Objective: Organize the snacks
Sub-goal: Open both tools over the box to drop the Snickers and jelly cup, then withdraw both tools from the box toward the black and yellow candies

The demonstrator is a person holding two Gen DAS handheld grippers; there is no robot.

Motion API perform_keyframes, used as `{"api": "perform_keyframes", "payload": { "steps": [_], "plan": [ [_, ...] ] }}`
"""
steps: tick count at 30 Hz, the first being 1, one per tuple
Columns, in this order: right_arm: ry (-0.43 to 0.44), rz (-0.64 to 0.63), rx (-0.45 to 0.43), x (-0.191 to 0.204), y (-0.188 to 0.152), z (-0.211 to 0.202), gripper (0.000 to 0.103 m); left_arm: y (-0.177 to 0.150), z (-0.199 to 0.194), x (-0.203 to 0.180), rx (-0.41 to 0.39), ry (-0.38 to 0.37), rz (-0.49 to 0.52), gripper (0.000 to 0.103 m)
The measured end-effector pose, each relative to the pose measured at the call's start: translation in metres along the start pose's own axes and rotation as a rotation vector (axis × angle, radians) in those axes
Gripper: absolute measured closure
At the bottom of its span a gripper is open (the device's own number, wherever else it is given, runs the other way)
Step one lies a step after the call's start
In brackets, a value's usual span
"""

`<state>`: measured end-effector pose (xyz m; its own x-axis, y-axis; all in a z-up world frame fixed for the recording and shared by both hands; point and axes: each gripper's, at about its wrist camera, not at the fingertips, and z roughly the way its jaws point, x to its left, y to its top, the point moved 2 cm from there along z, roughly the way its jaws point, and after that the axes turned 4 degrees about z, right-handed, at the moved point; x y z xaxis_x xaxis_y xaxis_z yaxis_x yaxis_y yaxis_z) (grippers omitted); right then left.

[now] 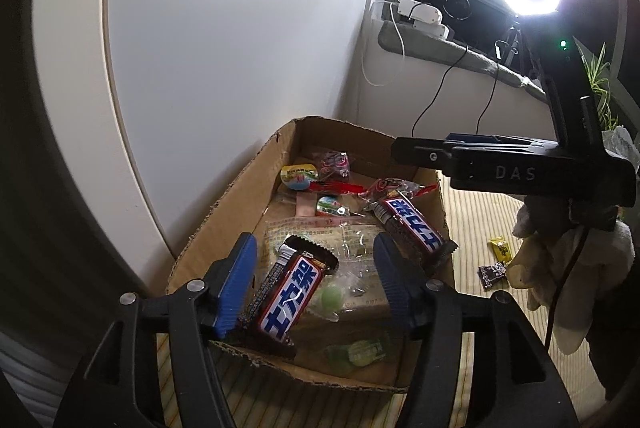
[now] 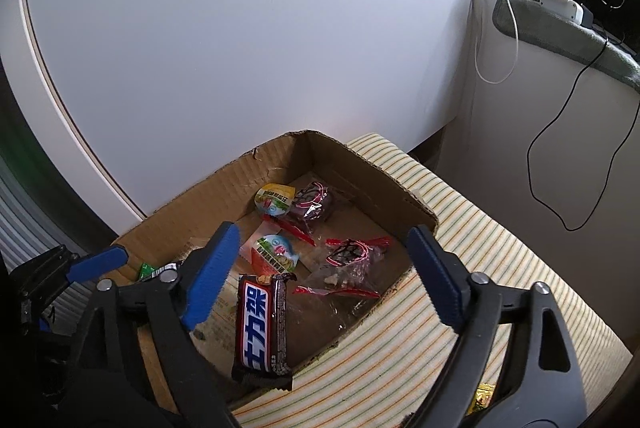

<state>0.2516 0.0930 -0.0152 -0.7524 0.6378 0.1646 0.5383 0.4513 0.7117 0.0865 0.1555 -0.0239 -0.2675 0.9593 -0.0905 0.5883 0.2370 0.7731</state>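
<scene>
Inside the cardboard box (image 1: pixel 224 228), a chocolate bar (image 1: pixel 290 298) lies between the spread fingers of the left gripper (image 1: pixel 316 284), its long axis running away from the camera. A second bar (image 2: pixel 262 328) sits just left of centre before the right gripper (image 2: pixel 324 276), also open and empty. Two small candies (image 1: pixel 496 262) wait on the striped mat (image 1: pixel 480 224), outside the box's right wall.

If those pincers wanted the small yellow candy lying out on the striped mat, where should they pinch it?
Probably across the yellow candy's plump middle, coming straight down from above. It lies flat on the striped mat, apart from the dark candy beside it, so the top is free, and the thin wrapper ends offer little hold.
</scene>
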Motion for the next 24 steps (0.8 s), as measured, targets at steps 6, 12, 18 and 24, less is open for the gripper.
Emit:
{"api": "perform_keyframes", "payload": {
  "steps": [6, 12, 18, 24],
  "plan": [
    [-0.005, 0.008, -0.012, -0.003, -0.002, -0.012, 0.008, -0.001, -0.006, -0.004, -0.008, 0.005, 0.011, 0.039],
    [-0.011, 0.017, -0.026, -0.007, -0.005, -0.026, 0.008, -0.001, -0.015, -0.011, -0.021, 0.003, 0.022, 0.039],
    [-0.022, 0.022, -0.056, -0.015, -0.01, -0.051, 0.008, -0.002, -0.024, -0.023, -0.035, -0.013, 0.035, 0.039],
    [-0.047, 0.037, -0.085, -0.038, -0.021, -0.081, 0.008, -0.005, -0.03, -0.042, -0.045, -0.048, 0.057, 0.039]
  ]
}}
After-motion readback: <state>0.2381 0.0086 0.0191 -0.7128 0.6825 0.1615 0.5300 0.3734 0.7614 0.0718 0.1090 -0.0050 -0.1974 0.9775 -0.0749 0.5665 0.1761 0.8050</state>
